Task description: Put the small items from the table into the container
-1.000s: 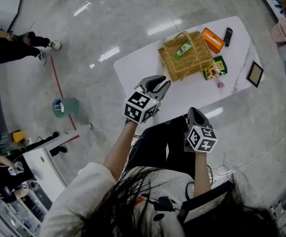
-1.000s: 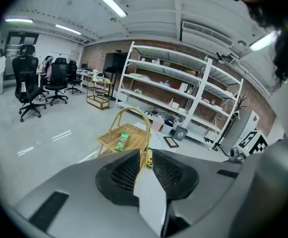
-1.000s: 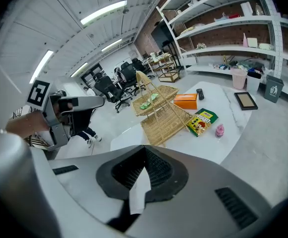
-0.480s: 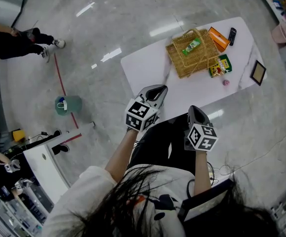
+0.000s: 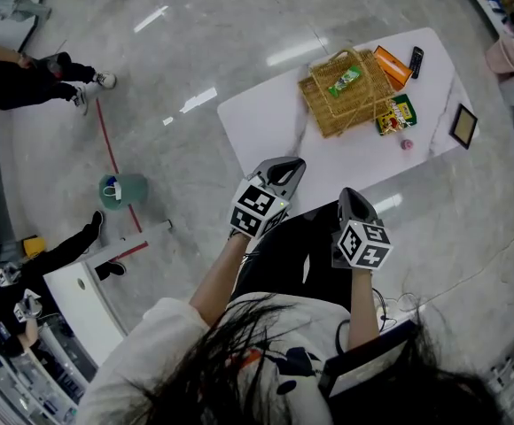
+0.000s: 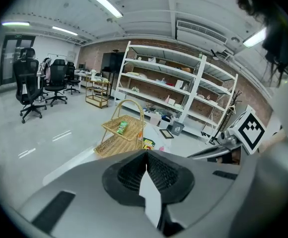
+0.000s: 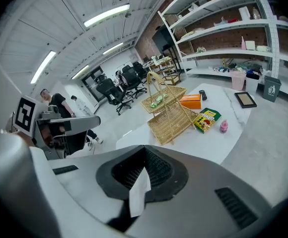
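Left gripper (image 5: 284,168) and right gripper (image 5: 349,198) hung near the person, fingers fully closed and empty, probably pausing short of the far bench (image 5: 266,127) and basket (image 5: 323,118).

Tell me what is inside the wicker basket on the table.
A green snack packet lies in the wicker basket's upper tray. The lower tray's visible part looks bare; the rest is covered by the upper tray.

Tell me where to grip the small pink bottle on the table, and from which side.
Probably across its midbody, coming from the table edge nearest you: the pink bottle seems to stand upright, clear of the snack packet beside it.
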Action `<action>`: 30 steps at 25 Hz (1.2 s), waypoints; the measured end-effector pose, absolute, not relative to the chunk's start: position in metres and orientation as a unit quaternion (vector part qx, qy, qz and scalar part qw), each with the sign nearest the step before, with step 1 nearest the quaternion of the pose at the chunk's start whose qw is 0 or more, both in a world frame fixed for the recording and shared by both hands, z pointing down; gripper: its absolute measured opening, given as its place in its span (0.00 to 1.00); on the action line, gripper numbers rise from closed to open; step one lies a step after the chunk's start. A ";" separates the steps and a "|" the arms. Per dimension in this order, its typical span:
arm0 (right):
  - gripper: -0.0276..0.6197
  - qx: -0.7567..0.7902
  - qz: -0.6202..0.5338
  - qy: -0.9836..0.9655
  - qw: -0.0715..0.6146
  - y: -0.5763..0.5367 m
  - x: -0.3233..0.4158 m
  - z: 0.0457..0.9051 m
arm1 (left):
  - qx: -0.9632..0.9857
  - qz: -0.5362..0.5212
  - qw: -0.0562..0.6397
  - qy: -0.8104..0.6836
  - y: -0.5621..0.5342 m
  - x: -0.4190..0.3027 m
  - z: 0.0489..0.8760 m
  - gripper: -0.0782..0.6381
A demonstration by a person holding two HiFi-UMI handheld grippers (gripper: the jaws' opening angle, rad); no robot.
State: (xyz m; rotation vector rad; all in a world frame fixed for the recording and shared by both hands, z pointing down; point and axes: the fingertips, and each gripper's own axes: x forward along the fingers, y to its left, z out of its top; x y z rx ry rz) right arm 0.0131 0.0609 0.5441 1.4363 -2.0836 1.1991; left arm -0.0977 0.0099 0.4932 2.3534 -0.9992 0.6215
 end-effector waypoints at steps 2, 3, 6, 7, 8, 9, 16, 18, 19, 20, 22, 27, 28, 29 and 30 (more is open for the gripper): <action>0.06 0.508 0.422 -0.731 0.169 0.061 0.016 0.545 | 0.869 0.227 0.252 -0.361 0.010 -0.093 0.493 0.12; 0.06 0.510 0.422 -0.730 0.169 0.060 0.018 0.546 | 0.869 0.226 0.254 -0.359 0.010 -0.091 0.493 0.12; 0.06 0.517 0.420 -0.726 0.170 0.057 0.026 0.551 | 0.873 0.228 0.257 -0.348 0.010 -0.083 0.496 0.12; 0.06 0.520 0.419 -0.725 0.171 0.055 0.031 0.553 | 0.874 0.230 0.257 -0.343 0.010 -0.081 0.498 0.12; 0.06 0.524 0.418 -0.722 0.171 0.054 0.035 0.555 | 0.875 0.233 0.257 -0.338 0.010 -0.077 0.500 0.12; 0.06 0.528 0.417 -0.720 0.172 0.052 0.041 0.557 | 0.876 0.235 0.258 -0.333 0.009 -0.074 0.503 0.12; 0.06 0.551 0.404 -0.706 0.188 0.026 0.091 0.576 | 0.884 0.248 0.262 -0.298 0.004 -0.040 0.520 0.12; 0.06 0.555 0.400 -0.703 0.196 0.014 0.109 0.585 | 0.886 0.252 0.262 -0.289 0.000 -0.027 0.526 0.12; 0.06 0.556 0.398 -0.702 0.202 0.009 0.118 0.590 | 0.887 0.253 0.261 -0.285 -0.001 -0.021 0.529 0.12; 0.06 0.556 0.394 -0.702 0.208 0.003 0.126 0.595 | 0.888 0.255 0.261 -0.280 -0.003 -0.014 0.532 0.12; 0.06 0.552 0.386 -0.705 0.223 -0.009 0.141 0.604 | 0.890 0.259 0.259 -0.273 -0.008 -0.002 0.537 0.12; 0.06 0.549 0.377 -0.700 0.259 -0.035 0.180 0.629 | 0.898 0.272 0.243 -0.246 -0.018 0.032 0.546 0.12; 0.06 0.549 0.376 -0.697 0.267 -0.039 0.187 0.635 | 0.900 0.274 0.240 -0.239 -0.019 0.039 0.548 0.12; 0.06 0.548 0.376 -0.695 0.276 -0.043 0.195 0.641 | 0.902 0.277 0.237 -0.233 -0.020 0.046 0.549 0.12; 0.06 0.546 0.375 -0.693 0.284 -0.047 0.201 0.647 | 0.903 0.280 0.234 -0.229 -0.023 0.052 0.550 0.12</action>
